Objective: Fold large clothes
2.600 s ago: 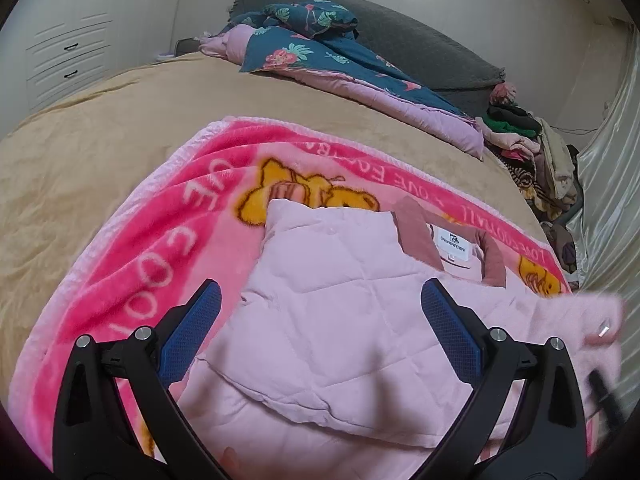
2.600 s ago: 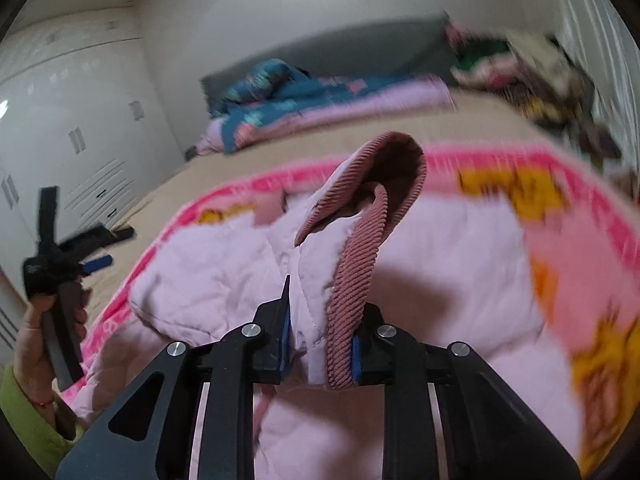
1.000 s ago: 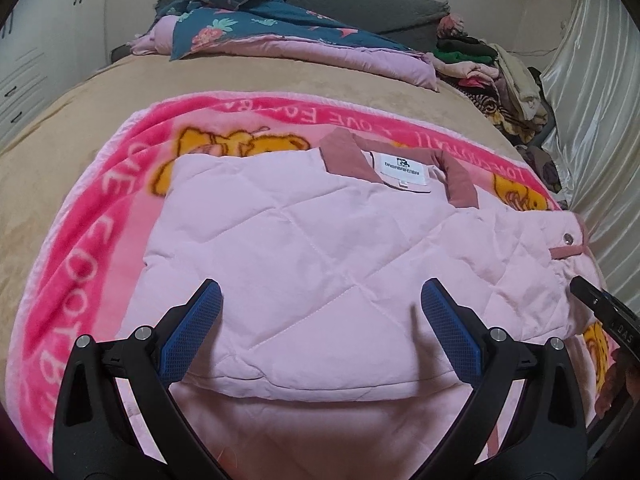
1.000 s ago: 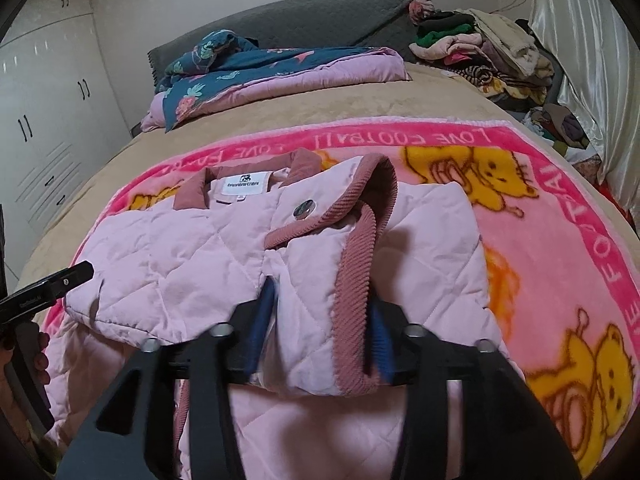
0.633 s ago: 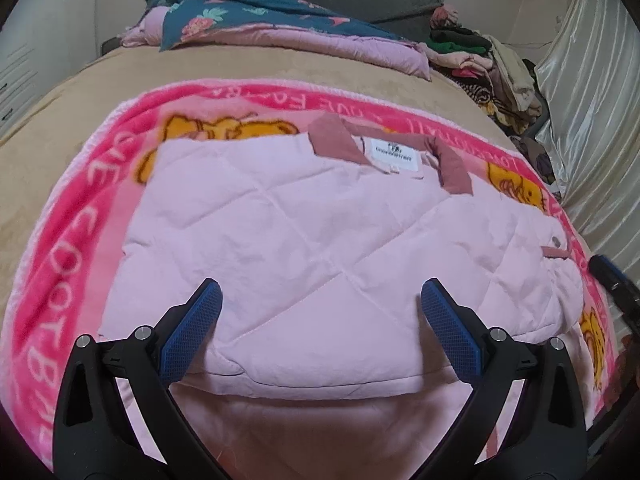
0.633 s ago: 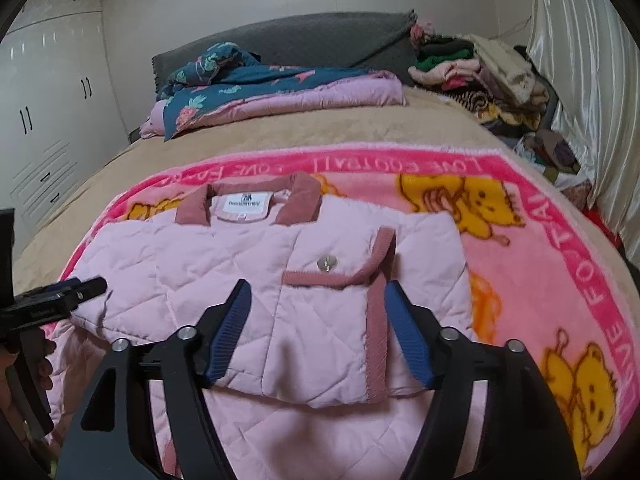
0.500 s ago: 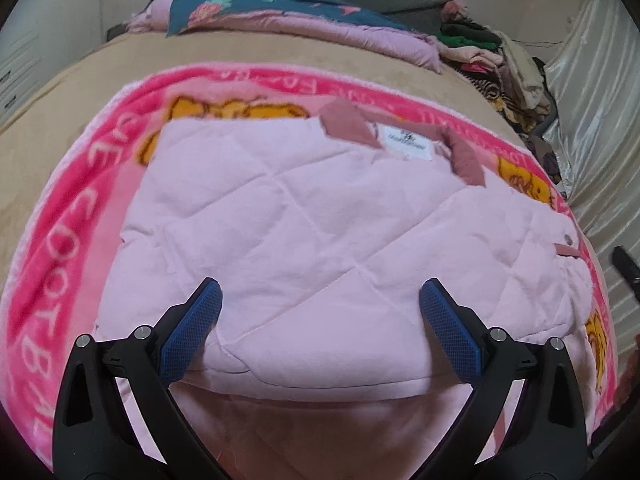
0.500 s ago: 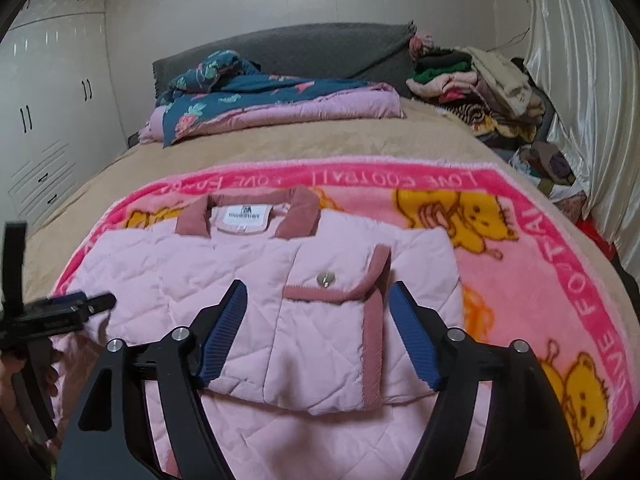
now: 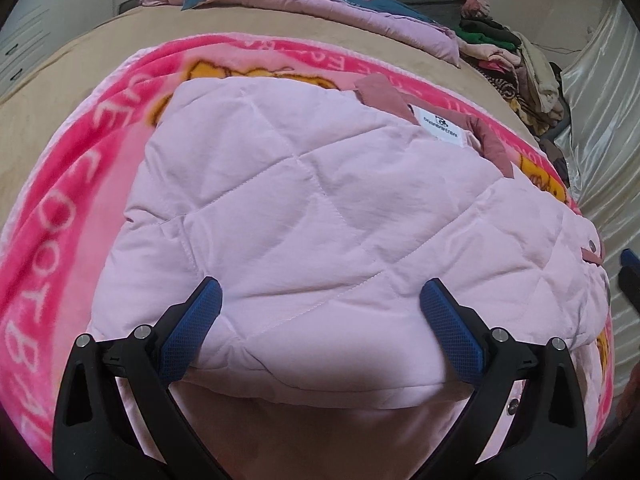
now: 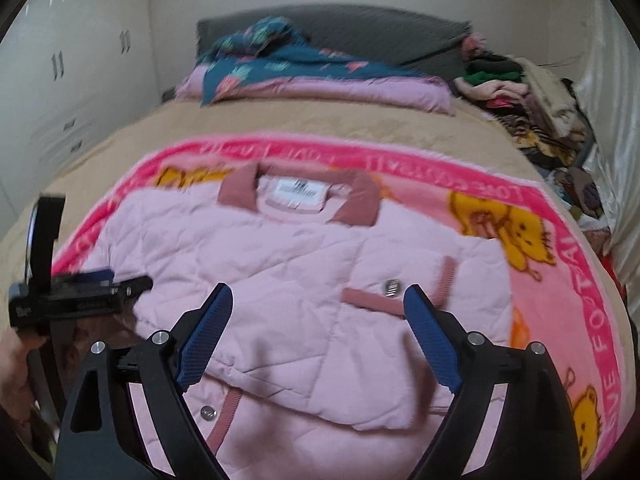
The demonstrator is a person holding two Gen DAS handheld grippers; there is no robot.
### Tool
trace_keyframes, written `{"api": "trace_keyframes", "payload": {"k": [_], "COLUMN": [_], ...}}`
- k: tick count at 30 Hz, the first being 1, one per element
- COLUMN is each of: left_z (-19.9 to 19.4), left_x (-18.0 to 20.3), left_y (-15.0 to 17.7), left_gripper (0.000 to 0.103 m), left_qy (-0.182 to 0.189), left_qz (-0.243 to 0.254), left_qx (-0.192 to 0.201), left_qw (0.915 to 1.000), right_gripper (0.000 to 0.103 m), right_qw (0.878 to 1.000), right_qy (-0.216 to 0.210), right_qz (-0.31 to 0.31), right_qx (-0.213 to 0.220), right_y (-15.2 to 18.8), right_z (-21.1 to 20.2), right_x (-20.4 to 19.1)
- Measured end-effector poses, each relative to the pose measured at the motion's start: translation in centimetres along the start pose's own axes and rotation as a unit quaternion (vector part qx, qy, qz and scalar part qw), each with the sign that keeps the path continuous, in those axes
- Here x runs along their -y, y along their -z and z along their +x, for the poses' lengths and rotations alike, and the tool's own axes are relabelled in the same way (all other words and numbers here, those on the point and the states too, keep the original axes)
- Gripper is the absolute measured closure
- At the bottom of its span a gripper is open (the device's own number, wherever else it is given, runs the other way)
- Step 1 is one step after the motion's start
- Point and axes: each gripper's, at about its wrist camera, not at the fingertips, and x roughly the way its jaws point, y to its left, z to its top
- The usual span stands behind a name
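Jacket (image 9: 320, 216), pale pink and quilted, laid flat on pink cartoon blanket (image 9: 60, 208) spread over tan bedcover (image 9: 80, 48) of bed; sleeves folded in across body, dusty-rose collar (image 10: 298, 196) with white label (image 10: 296, 194) pointing toward headboard. Folded right sleeve with rose ribbed cuff (image 10: 448, 276) and metal snap (image 10: 392, 288) resting on top of jacket front; lower hem with rose trim and another snap (image 10: 208, 412) lying nearest the cameras. Left tongs (image 9: 320, 304) poised just above near edge of folded jacket, blue pads (image 9: 192, 332) spread wide, nothing between them, no contact visible. Right tongs (image 10: 318, 312) likewise above jacket, jaws widening at this moment, blue pads (image 10: 432, 344) well apart, no cloth gripped between them, cuff lying free beyond the tips. Seen from right wrist view, left tongs at left edge, black body held in a hand (image 10: 16, 360) at jacket's left side. Seen from left wrist view, a sliver of right tongs at far right edge beside jacket's right side. Beyond blanket, teal floral quilt (image 10: 280, 60) with pink lining heaped against grey headboard (image 10: 380, 36). Pile of assorted clothes (image 10: 532, 96) stacked at bed's far right corner, next to shiny pale curtain (image 9: 600, 128). White wardrobe (image 10: 72, 64) with dark handles along left wall
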Motion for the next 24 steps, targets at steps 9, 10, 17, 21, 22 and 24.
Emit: {"api": "trace_keyframes", "payload": {"k": [9,10,17,21,22,24], "left_z": [0.1,0.1,0.1,0.0,-0.1,-0.3], "left_x": [-0.7,-0.8,-1.2,-1.0,-0.9,-0.6], "left_y": [-0.1,-0.1,-0.1,0.0,0.0,0.0], "left_gripper": [0.009,0.009,0.009,0.009,0.009,0.009], "left_qy": [-0.001,-0.001,-0.01,-0.014,-0.016,-0.021], "left_qz": [-0.007,-0.008,-0.009,-0.006,-0.003,0.003], "left_qx": [-0.003,-0.003,-0.002,-0.002,-0.002,0.0], "left_qw": [1.0,1.0,0.9999,0.9999,0.9999,0.9998], "right_gripper": [0.016,0.016,0.012,0.009,0.009,0.009], "right_qw": [0.998,0.998,0.993,0.993,0.993,0.994], "right_qy": [-0.029,-0.033,-0.022,-0.018,-0.016,-0.016], "right_qz": [-0.018,-0.024,-0.041,-0.039,-0.039,-0.034], "right_qx": [-0.043,-0.05,-0.104,-0.111,-0.109,-0.104], "right_y": [-0.3,-0.3,0.5,1.3,1.5,1.9], "right_z": [3.5,4.0,8.2,9.4,9.6,9.8], "right_x": [-2.4,-2.8,-3.9,-4.0,-4.0,-3.9]}}
